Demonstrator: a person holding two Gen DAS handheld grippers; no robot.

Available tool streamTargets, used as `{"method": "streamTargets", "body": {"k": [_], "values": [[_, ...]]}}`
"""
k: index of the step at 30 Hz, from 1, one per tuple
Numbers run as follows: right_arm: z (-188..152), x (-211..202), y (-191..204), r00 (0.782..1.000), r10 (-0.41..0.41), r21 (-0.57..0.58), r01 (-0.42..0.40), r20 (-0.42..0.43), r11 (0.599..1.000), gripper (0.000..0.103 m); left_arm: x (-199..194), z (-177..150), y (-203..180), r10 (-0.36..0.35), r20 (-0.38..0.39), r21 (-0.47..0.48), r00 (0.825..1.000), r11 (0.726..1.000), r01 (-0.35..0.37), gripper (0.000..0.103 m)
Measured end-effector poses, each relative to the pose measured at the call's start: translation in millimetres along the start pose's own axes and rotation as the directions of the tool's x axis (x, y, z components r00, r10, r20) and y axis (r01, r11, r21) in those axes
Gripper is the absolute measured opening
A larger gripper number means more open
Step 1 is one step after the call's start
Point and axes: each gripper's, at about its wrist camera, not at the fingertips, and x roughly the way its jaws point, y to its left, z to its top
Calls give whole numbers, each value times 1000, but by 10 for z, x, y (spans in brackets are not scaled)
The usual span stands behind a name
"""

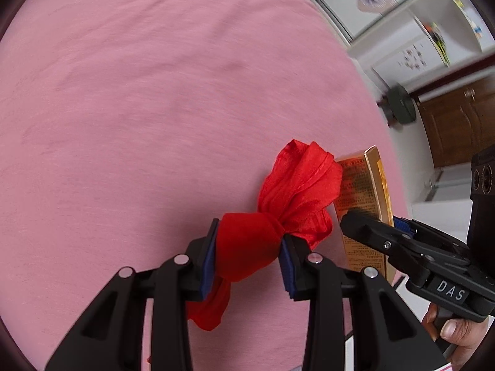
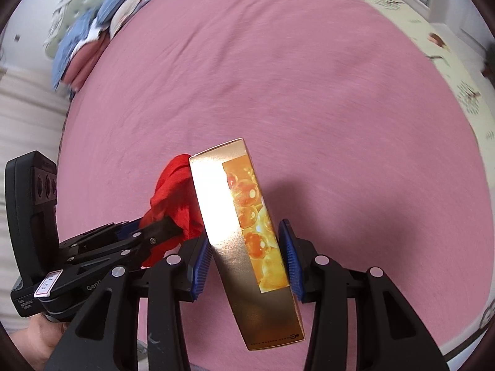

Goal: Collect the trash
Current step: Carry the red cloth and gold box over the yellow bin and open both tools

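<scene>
Left claw (image 1: 249,255) clamped on crinkled red bag (image 1: 287,204), right claw (image 2: 246,264) on glossy gold carton (image 2: 244,235), above pink sheet (image 1: 139,108).

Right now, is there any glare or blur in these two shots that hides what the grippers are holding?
Right wrist view: strong glare whitens the gold face of the box, though its orange picture stays readable, and the pink sheet is streaked with motion blur. Left wrist view: the red bag is sharp, while the shelves behind are smeared and bent by the fisheye.
</scene>
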Motion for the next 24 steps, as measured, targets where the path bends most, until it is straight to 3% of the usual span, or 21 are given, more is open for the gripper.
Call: {"method": "streamTargets", "body": {"k": [9,24], "values": [[-104,-469,-951,997,-3,156,-10,82,988,41,240,16,-1010,-20,-42,161,999,987,26,35],[69,-976,-2460,987,-44,346,-13,157,938,41,885,657,-2624,-2,-105,362,994,931,40,35]]}}
